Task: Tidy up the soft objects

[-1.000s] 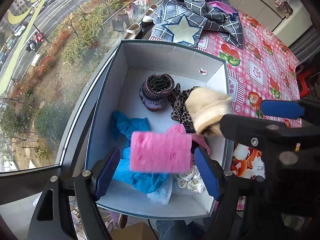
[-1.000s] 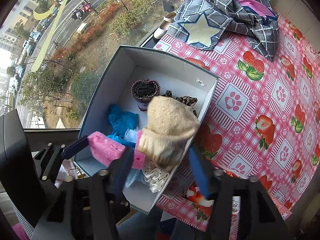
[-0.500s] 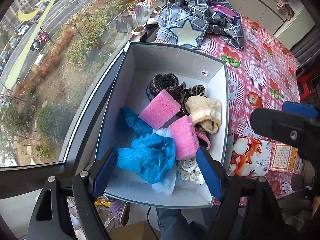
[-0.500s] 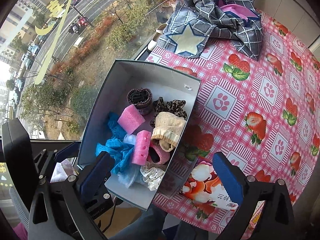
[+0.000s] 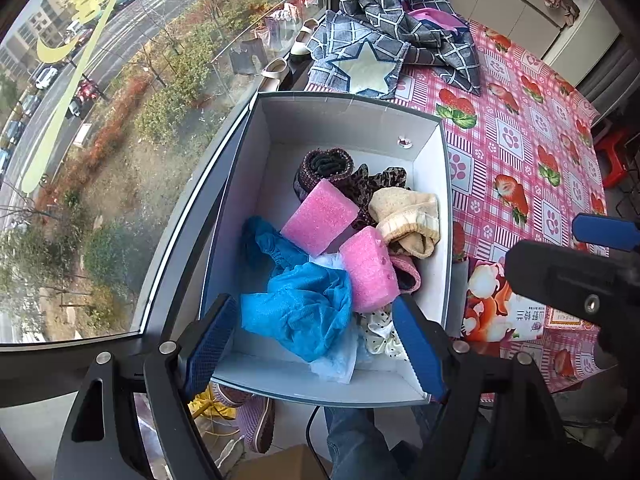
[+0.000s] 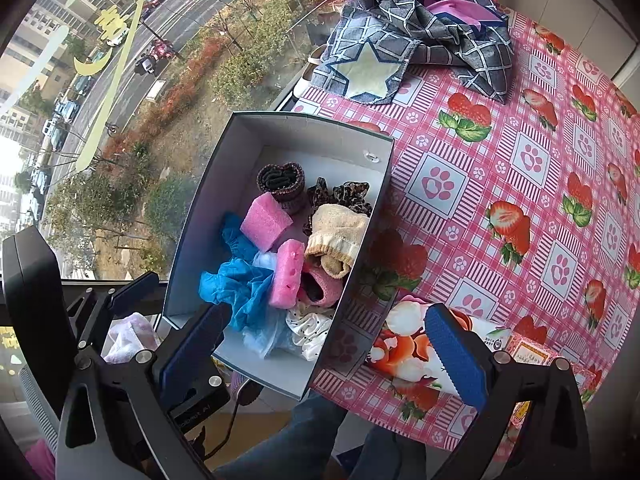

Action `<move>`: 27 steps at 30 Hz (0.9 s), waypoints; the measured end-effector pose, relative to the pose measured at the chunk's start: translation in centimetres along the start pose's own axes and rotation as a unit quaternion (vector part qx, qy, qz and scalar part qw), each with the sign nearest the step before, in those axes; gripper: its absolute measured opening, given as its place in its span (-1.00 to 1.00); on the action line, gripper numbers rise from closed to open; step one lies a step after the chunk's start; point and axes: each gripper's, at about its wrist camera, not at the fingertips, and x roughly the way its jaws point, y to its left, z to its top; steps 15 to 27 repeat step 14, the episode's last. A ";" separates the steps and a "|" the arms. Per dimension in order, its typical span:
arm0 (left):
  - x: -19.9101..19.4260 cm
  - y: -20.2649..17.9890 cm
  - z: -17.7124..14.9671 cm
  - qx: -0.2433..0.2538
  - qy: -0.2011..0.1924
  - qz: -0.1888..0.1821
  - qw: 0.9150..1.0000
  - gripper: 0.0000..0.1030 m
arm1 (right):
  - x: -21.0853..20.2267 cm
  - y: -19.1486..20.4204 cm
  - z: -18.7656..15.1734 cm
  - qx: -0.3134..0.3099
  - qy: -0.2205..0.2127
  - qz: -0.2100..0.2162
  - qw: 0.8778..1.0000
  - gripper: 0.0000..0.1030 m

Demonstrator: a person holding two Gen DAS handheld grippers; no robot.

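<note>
Both wrist views look steeply down, sharing the box point(image 5: 440, 184).

left tongs point(image 5: 316, 344): spread wide, holding nothing | right tongs point(image 6: 336, 356): spread wide, holding nothing, beside the left

I see two pink foam blocks point(image 5: 318, 217) and a beige sock point(image 5: 408, 216) piled with blue cloth point(image 5: 304, 308) inside the grey box point(image 5: 344, 116).
</note>
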 end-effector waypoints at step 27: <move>-0.6 1.0 -0.8 -0.014 -0.015 -0.014 1.000 0.61 | -0.3 0.3 -0.5 -0.001 -0.001 -0.001 1.000 0.99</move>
